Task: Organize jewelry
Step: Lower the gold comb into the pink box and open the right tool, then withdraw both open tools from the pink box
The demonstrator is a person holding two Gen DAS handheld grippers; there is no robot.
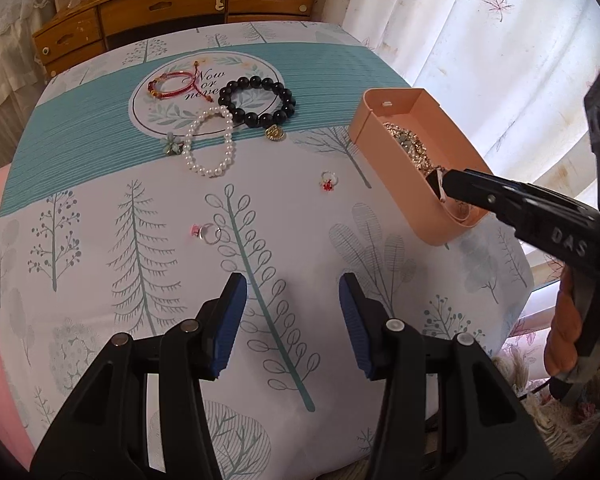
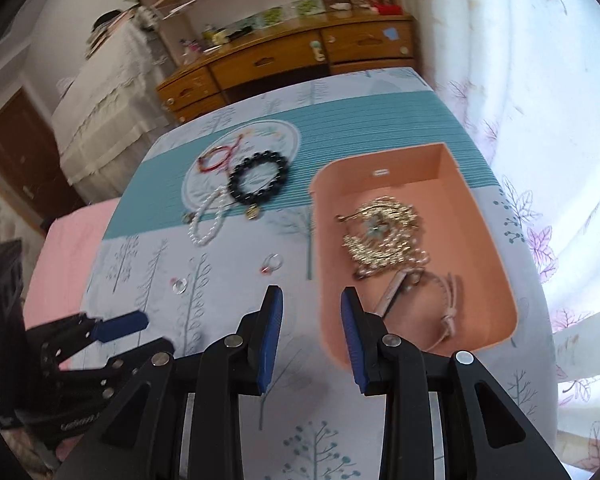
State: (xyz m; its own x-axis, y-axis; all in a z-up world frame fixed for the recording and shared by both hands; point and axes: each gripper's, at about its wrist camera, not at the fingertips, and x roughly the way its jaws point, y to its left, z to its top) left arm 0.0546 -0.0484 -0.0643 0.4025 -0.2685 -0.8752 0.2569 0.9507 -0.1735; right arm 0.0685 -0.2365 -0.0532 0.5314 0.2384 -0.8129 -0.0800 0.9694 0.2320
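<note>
Jewelry is split between two places: a gold chain piece (image 2: 384, 236) and a pink cord bracelet (image 2: 440, 304) already lie in the peach box (image 2: 496, 264), while five loose pieces are left on the printed table (image 1: 300, 208). Farthest off, a red cord bracelet (image 1: 172, 85), a black bead bracelet (image 1: 257, 101) and a pearl bracelet (image 1: 209, 142) are grouped together, the pearl loop with its long axis running away from the camera. Nearer lie two rings: a red-stone ring (image 1: 329, 181) and a pink-stone ring (image 1: 206, 233).

The left claw (image 1: 292, 326) is held half open over bare cloth, with nothing between its pads. The pink-stone ring is seen ahead of it and slightly to its left, closer than any other loose piece. The right claw (image 2: 311, 340) is parted partway and is also empty; it straddles the box's near-left corner, with the rings off to its left. The left hand is judged the nearer one for either ring, and a short forward reach with the pads set across the band is what the next pick would need.
</note>
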